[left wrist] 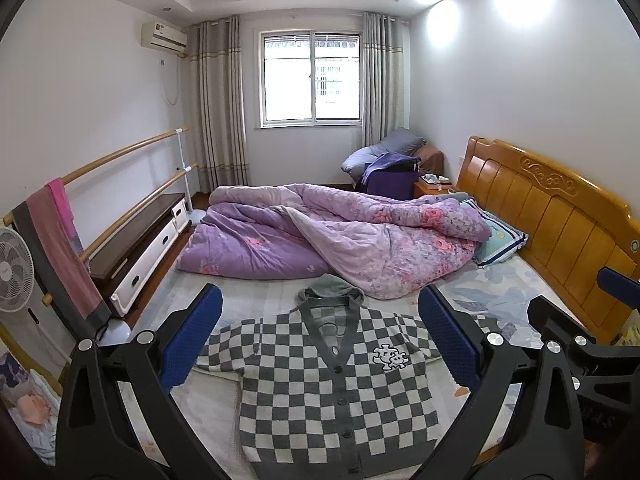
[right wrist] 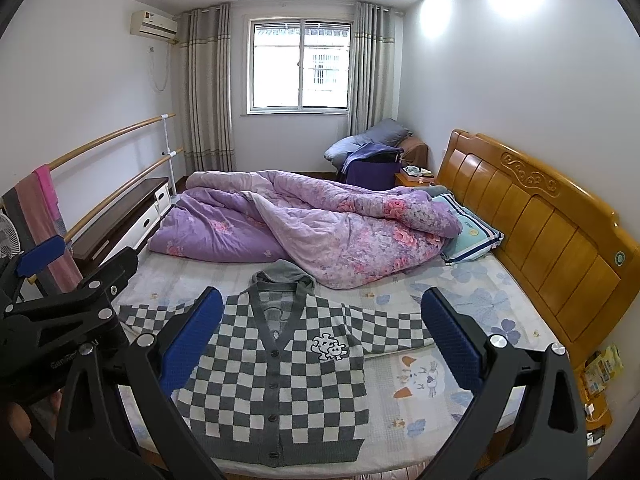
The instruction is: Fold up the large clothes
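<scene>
A grey-and-white checkered hooded cardigan (left wrist: 320,384) lies flat and buttoned on the bed, sleeves spread sideways, hood toward the quilt. It also shows in the right wrist view (right wrist: 276,380). My left gripper (left wrist: 320,340) is open and empty, held above the cardigan's chest. My right gripper (right wrist: 322,340) is open and empty, above the cardigan's right side and right sleeve (right wrist: 384,332). The right gripper also shows at the right edge of the left wrist view (left wrist: 576,344), and the left gripper shows at the left of the right wrist view (right wrist: 68,300).
A crumpled purple floral quilt (left wrist: 344,236) fills the far half of the bed, just behind the hood. A pillow (left wrist: 500,240) lies by the wooden headboard (left wrist: 560,216) on the right. A low TV cabinet (left wrist: 136,248), wooden rails with towels (left wrist: 56,240) and a fan (left wrist: 14,272) stand left.
</scene>
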